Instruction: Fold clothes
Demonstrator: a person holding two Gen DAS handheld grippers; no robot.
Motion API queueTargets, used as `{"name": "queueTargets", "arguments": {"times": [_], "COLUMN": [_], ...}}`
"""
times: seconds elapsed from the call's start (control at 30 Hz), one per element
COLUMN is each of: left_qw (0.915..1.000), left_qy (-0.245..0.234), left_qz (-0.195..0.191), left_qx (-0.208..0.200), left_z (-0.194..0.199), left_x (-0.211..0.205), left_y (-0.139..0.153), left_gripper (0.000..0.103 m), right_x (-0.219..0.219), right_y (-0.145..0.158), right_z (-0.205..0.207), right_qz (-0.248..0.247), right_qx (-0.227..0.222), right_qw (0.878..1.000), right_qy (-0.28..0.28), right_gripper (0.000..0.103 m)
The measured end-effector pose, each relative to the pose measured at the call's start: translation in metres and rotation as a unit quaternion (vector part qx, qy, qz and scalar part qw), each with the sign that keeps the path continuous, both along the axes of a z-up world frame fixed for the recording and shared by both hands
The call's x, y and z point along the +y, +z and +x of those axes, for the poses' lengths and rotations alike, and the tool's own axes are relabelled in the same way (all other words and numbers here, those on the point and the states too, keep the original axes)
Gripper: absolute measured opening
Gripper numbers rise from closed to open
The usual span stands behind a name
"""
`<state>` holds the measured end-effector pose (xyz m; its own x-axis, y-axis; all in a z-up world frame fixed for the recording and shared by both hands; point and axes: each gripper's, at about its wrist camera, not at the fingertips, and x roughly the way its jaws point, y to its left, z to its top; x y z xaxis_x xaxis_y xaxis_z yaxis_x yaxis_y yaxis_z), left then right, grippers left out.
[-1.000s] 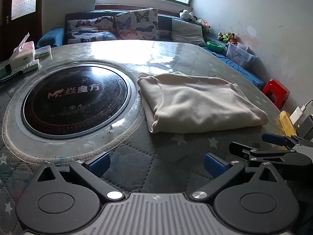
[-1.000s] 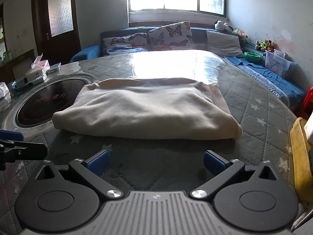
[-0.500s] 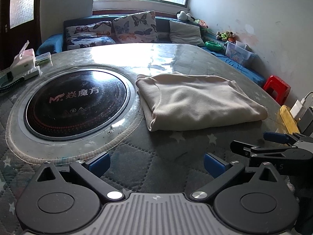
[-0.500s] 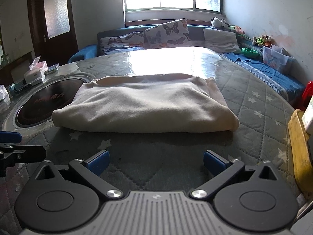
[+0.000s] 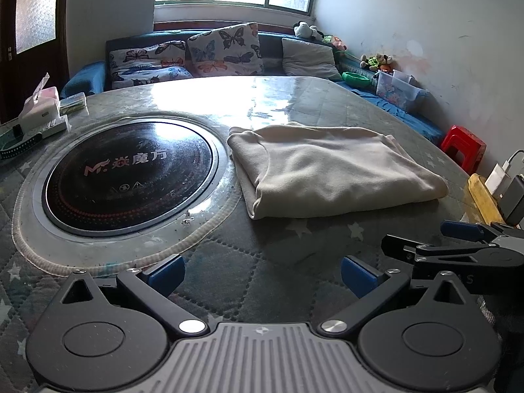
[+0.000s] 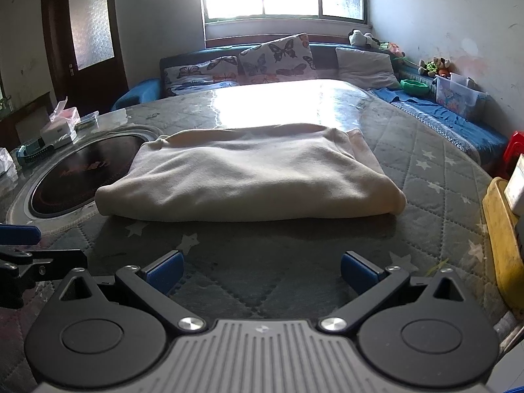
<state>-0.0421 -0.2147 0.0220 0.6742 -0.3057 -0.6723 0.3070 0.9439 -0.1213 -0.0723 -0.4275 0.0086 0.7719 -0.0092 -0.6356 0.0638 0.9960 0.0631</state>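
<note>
A cream garment (image 5: 330, 168) lies folded into a thick rectangle on the quilted grey table cover (image 5: 229, 268); in the right wrist view the garment (image 6: 249, 180) sits straight ahead. My left gripper (image 5: 260, 270) is open with nothing between its blue pads, a short way in front of the garment's near left corner. Open and empty too, my right gripper (image 6: 260, 270) stands back from the garment's near folded edge. In the left wrist view the right gripper (image 5: 425, 239) shows at the right edge. The left gripper's fingers (image 6: 23, 234) show at the left edge of the right wrist view.
A round black induction hob (image 5: 129, 177) is set into the table left of the garment. Boxes and a tissue pack (image 5: 41, 111) sit at the far left. A yellow tray (image 6: 502, 245) lies at the right table edge. A sofa with butterfly cushions (image 5: 226, 50) is behind.
Both grippers have drawn back slightly from the folded garment, which now looks a little farther off. The garment itself has not moved and both grippers stay open.
</note>
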Motion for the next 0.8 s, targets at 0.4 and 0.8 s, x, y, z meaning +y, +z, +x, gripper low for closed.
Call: {"name": "queueTargets", "arguments": {"times": [0.4, 0.8], "left_qw": [1.0, 0.9999], "left_qy": [-0.006, -0.012], "left_qz": [-0.001, 0.001], "left_qx": [-0.004, -0.01], "left_z": [-0.0034, -0.0051], "left_x": [-0.0033, -0.0071], "left_y": [0.0001, 0.0015], "left_gripper": [0.103, 0.103], "right_x": [0.0011, 0.0027], "right_y": [0.001, 0.0013], "right_z": [-0.0014, -0.0029], "right_qz": [-0.001, -0.001], "right_qx": [-0.001, -0.001], "right_qw": [1.0, 1.0], "right_qy": [-0.004, -0.001], "right_gripper": [0.103, 0.103]}}
